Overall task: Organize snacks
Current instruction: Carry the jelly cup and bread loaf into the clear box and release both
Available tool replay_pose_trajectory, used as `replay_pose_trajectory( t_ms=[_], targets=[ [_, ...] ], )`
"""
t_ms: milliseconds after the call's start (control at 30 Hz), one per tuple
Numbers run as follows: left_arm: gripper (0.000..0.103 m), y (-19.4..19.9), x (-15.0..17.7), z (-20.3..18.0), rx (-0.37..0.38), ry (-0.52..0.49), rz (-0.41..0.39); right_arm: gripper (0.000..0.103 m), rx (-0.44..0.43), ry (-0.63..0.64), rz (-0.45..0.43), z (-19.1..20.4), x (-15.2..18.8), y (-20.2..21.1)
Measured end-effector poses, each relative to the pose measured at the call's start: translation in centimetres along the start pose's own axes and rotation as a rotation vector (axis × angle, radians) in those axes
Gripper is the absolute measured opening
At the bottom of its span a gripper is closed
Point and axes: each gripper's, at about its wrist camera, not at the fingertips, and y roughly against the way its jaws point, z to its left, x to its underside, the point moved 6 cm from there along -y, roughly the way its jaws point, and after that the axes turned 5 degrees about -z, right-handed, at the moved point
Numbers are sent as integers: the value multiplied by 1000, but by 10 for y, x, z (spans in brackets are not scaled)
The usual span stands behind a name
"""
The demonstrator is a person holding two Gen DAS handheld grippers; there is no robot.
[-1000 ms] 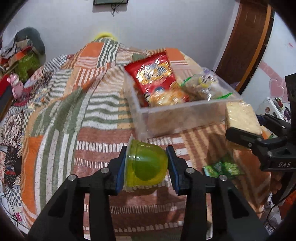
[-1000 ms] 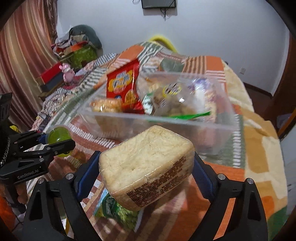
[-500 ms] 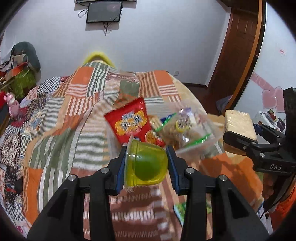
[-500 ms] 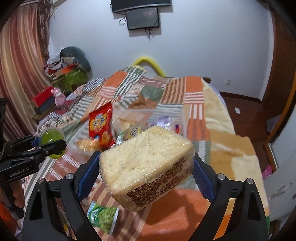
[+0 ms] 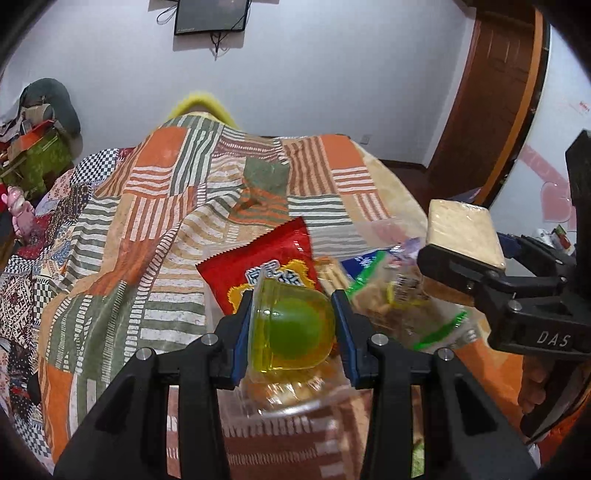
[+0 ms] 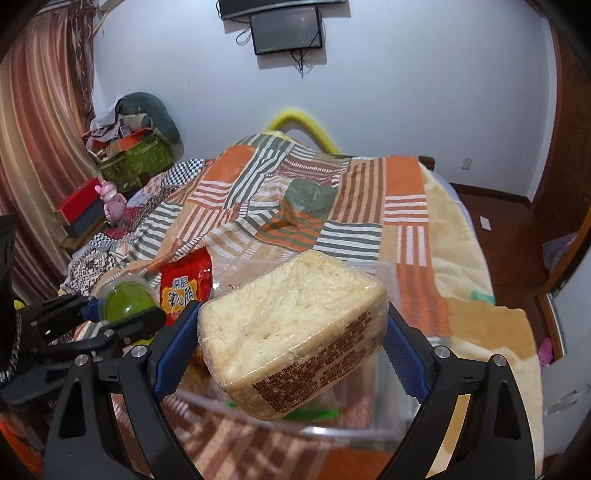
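Nearby, red snack bag (image 5: 266,269) stands in clear bin (image 6: 388,275).

Bed w/ patchwork quilt (image 6: 332,206); clear snack bin (image 6: 388,273) on it.

A home bedroom: a bed (image 6: 447,236) under a patchwork quilt (image 6: 295,199), a wall-mounted television (image 6: 286,29), striped curtains (image 6: 40,147), a wooden door (image 5: 491,96), and piled belongings (image 6: 136,147) in the corner.
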Motion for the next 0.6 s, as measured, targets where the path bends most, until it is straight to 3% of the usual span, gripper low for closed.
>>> replay_pose_trajectory(
  t_ms=[400, 600],
  targets=[
    [41, -18, 7, 6, -6, -6, 16, 92, -28, 43, 88, 11, 1, -36],
    [43, -9, 5, 5, 8, -1, 10, 92, -33, 39, 63, 7, -4, -19]
  ],
)
